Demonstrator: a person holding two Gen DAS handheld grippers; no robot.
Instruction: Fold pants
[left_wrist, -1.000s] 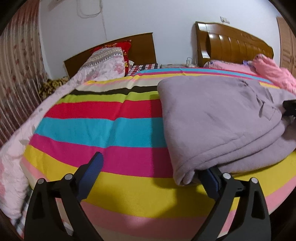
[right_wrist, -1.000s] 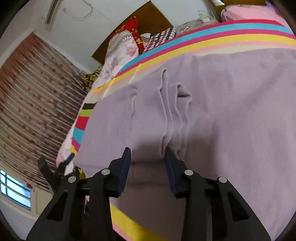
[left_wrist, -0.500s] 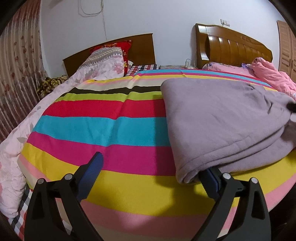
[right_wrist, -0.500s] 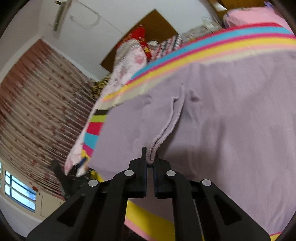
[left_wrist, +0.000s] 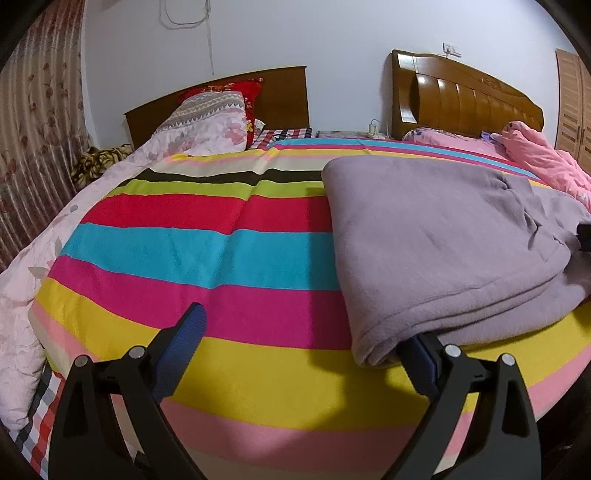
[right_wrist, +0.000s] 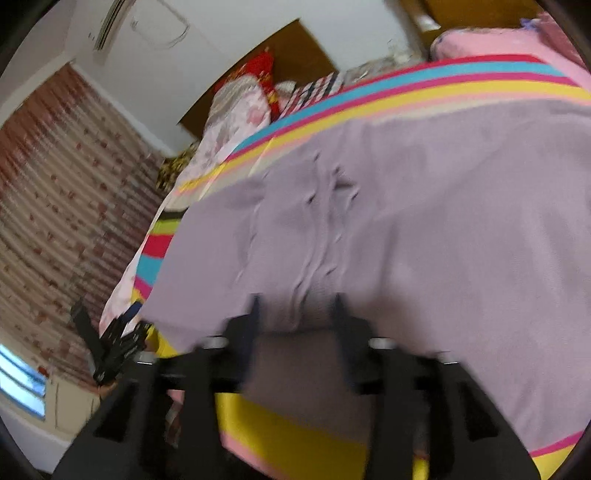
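The lilac-grey pants (left_wrist: 443, 240) lie folded on the right half of a striped blanket (left_wrist: 207, 254); they fill the right wrist view (right_wrist: 424, 229). My left gripper (left_wrist: 306, 343) is open wide at the near corner of the pants, and its right fingertip (left_wrist: 417, 350) is tucked under the fabric edge. My right gripper (right_wrist: 295, 314) is open, with the fingers either side of a bunched ridge at the near edge of the pants. This view is blurred. The left gripper also shows small at the left of the right wrist view (right_wrist: 118, 332).
Floral pillows (left_wrist: 207, 122) and two wooden headboards (left_wrist: 461, 96) stand at the far end of the bed. A pink quilt (left_wrist: 535, 155) lies at the far right. A floral curtain (left_wrist: 33, 129) hangs on the left. A pink floral duvet (left_wrist: 22, 280) drapes over the bed's left side.
My right gripper shut on the ridge of the pants half a second ago, and now it has opened and let go. My left gripper stayed open at the corner.
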